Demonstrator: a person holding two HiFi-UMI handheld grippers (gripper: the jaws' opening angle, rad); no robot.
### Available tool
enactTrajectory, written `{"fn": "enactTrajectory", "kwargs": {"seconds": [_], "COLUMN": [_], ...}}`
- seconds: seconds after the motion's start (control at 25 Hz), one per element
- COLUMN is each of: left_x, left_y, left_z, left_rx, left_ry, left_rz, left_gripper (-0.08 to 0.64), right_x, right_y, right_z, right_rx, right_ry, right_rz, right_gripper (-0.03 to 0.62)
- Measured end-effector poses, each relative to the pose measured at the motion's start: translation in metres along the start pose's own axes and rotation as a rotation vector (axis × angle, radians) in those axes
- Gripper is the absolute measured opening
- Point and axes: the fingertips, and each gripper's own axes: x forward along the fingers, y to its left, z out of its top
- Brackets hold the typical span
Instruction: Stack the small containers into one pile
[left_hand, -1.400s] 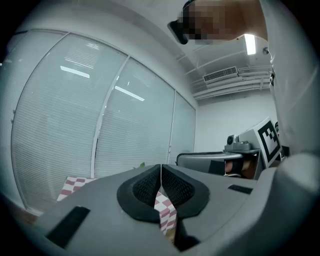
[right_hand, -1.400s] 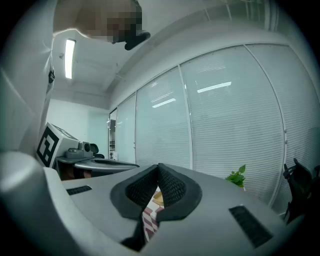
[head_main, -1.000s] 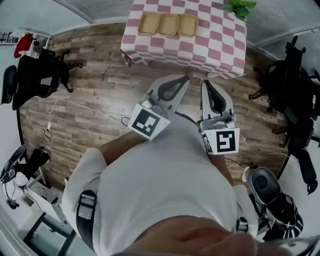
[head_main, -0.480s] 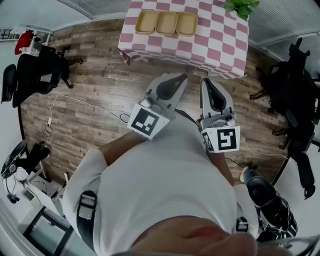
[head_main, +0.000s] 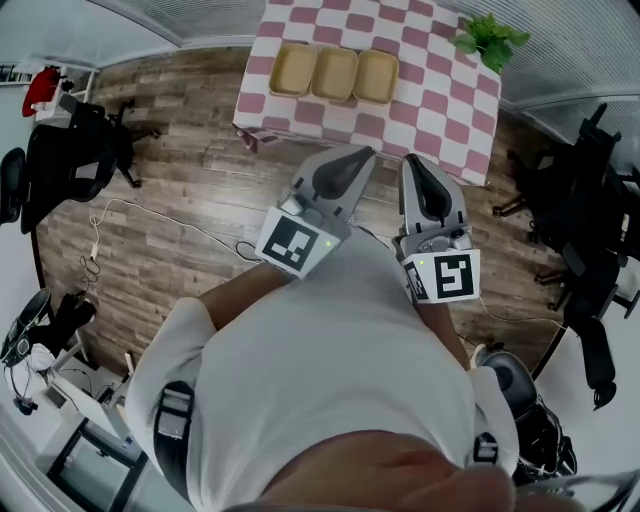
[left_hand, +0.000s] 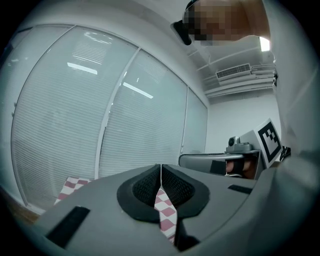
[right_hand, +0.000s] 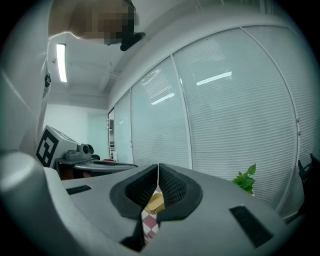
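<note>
- The left hand-held gripper (left_hand: 160, 167) has its two jaws pressed together, and there is nothing between them. It has nothing to carry yet, so being shut is fine for now.
- The right hand-held gripper (right_hand: 158, 167) is pressed together too, and it is empty. Just under its tips you can see a bit of yellow container far ahead.
- Both are held out level in front of the person, side by side. They point at the surface (head_main: 430, 100) with the pink and white checked cloth. I think that is because the job is waiting over there.
- The three small containers (head_main: 334, 73) sit in a row on the left part of that surface, right next to each other. Each one has its open side up, and none sits inside another. So the pile has not been started.
- A strip of wood floor (head_main: 200, 170) lies between the tips and the surface, so the containers are well apart from both tools.
- A green plant (head_main: 490, 40) stands at the far right corner, away from the row. It should not get in the way.
- I think the jaws must open before they can pinch a rim. The containers look alike and shallow, so one should drop neatly into the next.
</note>
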Motion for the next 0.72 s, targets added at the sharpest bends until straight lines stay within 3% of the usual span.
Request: {"fn": "enactTrajectory", "kwargs": {"seconds": [0.44, 0.72], "left_x": [0.071, 0.107], "left_y": [0.110, 0.141], "left_z": [0.032, 0.039], "left_rx": [0.002, 0.002], "left_ry": [-0.015, -0.005], "left_rz": [-0.038, -0.059], "left_gripper": [0.038, 0.038], "right_x": [0.130, 0.167], "right_y": [-0.041, -0.066], "right_z": [0.018, 0.023], "right_rx": [-0.018, -0.020], "right_ry": [0.013, 0.016], "right_rz": [-0.010, -0.023], "right_gripper": [0.032, 0.032]}}
